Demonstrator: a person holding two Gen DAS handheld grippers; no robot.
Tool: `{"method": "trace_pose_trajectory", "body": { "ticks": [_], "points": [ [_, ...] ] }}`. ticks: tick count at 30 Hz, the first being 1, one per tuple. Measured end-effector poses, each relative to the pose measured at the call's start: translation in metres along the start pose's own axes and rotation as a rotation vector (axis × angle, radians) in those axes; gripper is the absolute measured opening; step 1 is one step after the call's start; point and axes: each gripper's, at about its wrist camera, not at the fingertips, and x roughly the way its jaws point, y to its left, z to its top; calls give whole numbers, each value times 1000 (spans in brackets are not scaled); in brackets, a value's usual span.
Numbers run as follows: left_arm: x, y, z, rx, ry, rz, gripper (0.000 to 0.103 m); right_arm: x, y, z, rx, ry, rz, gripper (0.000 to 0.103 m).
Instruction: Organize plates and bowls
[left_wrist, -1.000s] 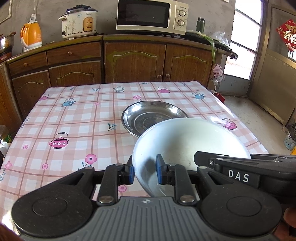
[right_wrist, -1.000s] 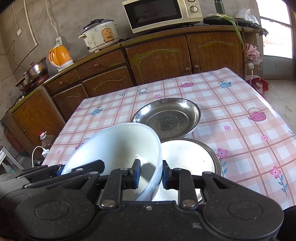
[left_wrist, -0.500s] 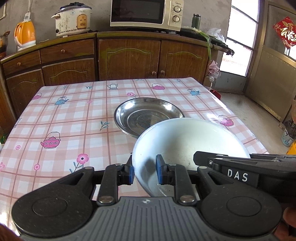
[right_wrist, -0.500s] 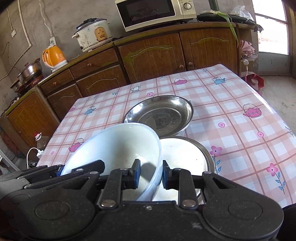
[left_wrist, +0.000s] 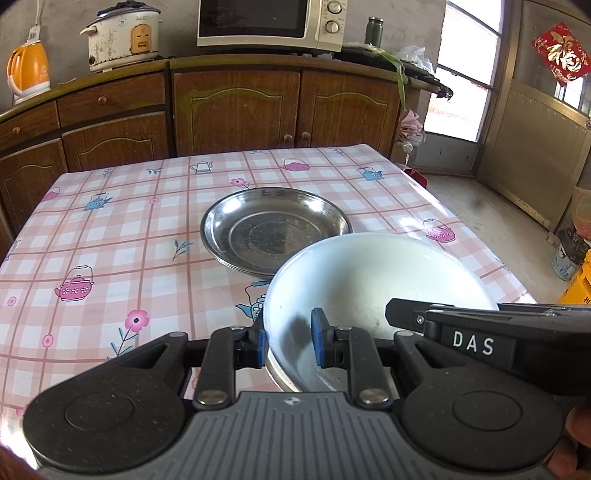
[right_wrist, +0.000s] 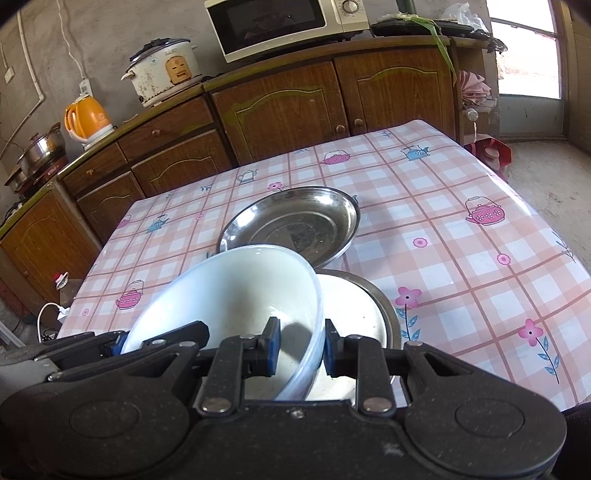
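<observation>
Both grippers hold one white bowl by its rim, lifted and tilted above the table. My left gripper is shut on the bowl's left rim. My right gripper is shut on the right rim of the white bowl. Under the bowl sits another white bowl inside a steel bowl. A stack of steel plates lies on the table just beyond; it also shows in the right wrist view.
The table has a pink checked oilcloth. Wooden cabinets stand behind it with a microwave, a rice cooker and an orange kettle. The table's right edge drops to the floor.
Both grippers and the white bowl have moved up and back a little. The steel plates now sit farther ahead in both views. The grips are unchanged.
</observation>
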Motion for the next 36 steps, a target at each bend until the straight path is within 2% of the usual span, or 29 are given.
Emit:
{"method": "trace_pose_trajectory", "body": {
  "ticks": [25,36],
  "points": [
    [35,-15,-8,60,87,9,22,31,-29,-7,46,50,-14,30],
    [42,-12,-7,68,91,44,22,47,-33,-6,40,54,42,30]
  ]
}}
